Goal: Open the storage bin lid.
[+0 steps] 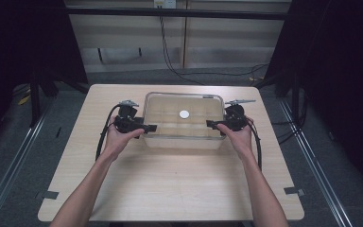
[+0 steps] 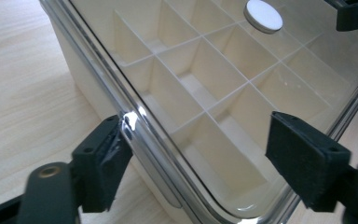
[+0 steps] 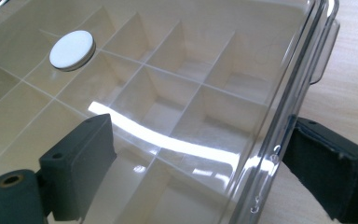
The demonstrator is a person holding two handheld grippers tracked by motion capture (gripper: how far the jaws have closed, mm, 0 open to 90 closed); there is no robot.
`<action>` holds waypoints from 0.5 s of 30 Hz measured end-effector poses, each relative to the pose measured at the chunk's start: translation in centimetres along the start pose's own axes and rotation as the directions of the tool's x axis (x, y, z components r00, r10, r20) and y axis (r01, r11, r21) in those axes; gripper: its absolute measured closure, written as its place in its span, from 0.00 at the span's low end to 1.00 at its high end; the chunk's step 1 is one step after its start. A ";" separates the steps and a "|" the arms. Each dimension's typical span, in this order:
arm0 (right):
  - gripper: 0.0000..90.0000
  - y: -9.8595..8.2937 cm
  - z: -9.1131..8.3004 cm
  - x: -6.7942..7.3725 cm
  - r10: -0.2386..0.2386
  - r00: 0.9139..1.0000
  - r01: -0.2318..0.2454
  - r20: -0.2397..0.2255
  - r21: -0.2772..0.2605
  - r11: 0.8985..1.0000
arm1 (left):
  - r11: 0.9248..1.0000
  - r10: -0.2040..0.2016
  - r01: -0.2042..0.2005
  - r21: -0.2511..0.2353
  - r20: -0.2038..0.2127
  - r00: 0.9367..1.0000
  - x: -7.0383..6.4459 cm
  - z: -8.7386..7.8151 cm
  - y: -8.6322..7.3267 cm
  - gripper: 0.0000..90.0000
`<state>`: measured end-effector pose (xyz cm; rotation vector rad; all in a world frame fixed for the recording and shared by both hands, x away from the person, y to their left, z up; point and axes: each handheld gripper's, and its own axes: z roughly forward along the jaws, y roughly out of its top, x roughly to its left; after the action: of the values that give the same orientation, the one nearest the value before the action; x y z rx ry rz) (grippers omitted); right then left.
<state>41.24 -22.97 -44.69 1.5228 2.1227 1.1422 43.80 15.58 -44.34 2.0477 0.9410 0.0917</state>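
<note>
A cream box (image 1: pixel 183 141) divided into several compartments stands at the table's middle, covered by a clear lid (image 1: pixel 163 109) with a white round knob (image 1: pixel 184 114). My left gripper (image 1: pixel 145 128) is at the lid's left edge and my right gripper (image 1: pixel 212 124) at its right edge. In the left gripper view the gripper (image 2: pixel 200 163) is open, its jaws straddling the lid's rim (image 2: pixel 135 126), with the knob (image 2: pixel 263 15) far off. The right gripper (image 3: pixel 205 170) is likewise open astride the lid's rim (image 3: pixel 279 130), with the knob (image 3: pixel 72 49) to the upper left.
The light wooden table (image 1: pixel 179 184) has bare surface in front of the box and beside it. Cables (image 1: pixel 105 135) trail from both grippers along the person's forearms. Dark curtains and floor rails flank the table.
</note>
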 end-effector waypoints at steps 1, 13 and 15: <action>0.12 0.0 0.0 0.0 0.000 1.000 0.000 0.000 0.000 1.000 | 1.000 0.000 0.000 0.000 0.000 1.000 0.0 0.0 0.0 0.28; 0.20 -0.1 -0.5 -0.4 0.027 0.999 -0.028 -0.024 -0.045 0.999 | 0.999 -0.016 0.016 -0.034 0.002 1.000 0.3 -0.4 0.0 0.36; 0.19 -0.2 -0.6 -0.3 0.041 0.999 -0.043 -0.028 -0.058 0.997 | 0.999 -0.020 0.020 -0.042 0.006 1.000 0.4 -0.5 -0.1 0.39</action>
<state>40.87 -23.53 -44.55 1.5408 2.0644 1.2349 43.88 16.21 -44.24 1.9984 0.9478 0.0946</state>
